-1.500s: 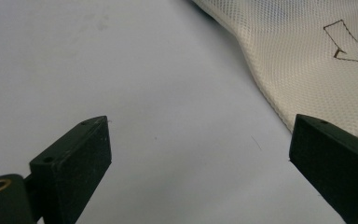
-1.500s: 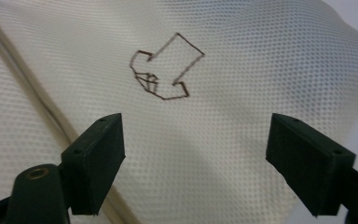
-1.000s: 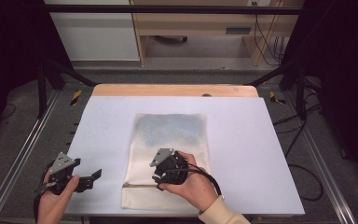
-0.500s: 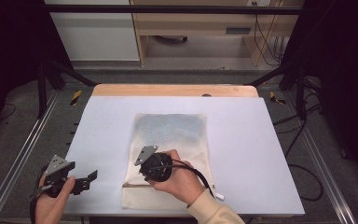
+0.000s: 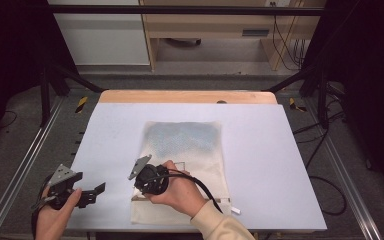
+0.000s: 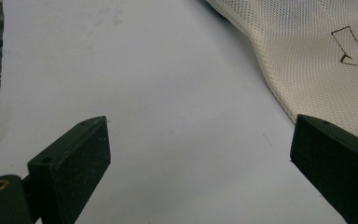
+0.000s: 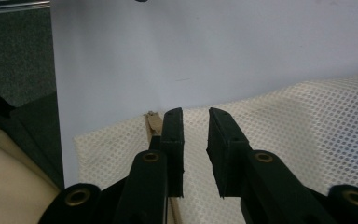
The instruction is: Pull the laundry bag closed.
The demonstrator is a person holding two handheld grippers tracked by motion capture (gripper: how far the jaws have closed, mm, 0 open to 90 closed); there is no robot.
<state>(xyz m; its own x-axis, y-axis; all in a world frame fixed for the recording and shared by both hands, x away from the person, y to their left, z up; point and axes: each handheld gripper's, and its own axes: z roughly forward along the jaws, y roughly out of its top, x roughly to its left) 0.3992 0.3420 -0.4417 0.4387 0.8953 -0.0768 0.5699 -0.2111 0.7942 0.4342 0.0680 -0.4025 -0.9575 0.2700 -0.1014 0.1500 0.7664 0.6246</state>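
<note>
A cream mesh fabric bag point(image 5: 185, 170) lies flat on the white bench point(image 5: 280, 165), its blue-tinted upper part toward the far edge and its zip end toward the person, so the opening is within easy reach of both hands. The right tongs point(image 7: 195, 140) sit low over the bag's near left corner, beside the tan zip strip point(image 7: 154, 125); the jaws have just been closing and now stand nearly together with a narrow gap, and whether any mesh is pinched between them I cannot tell. That placement suggests an attempt to catch the zip end or the fabric edge. The left tongs point(image 6: 200, 154) hover wide open over bare bench just left of the bag, holding nothing, probably waiting to steady the bag's side.
</note>
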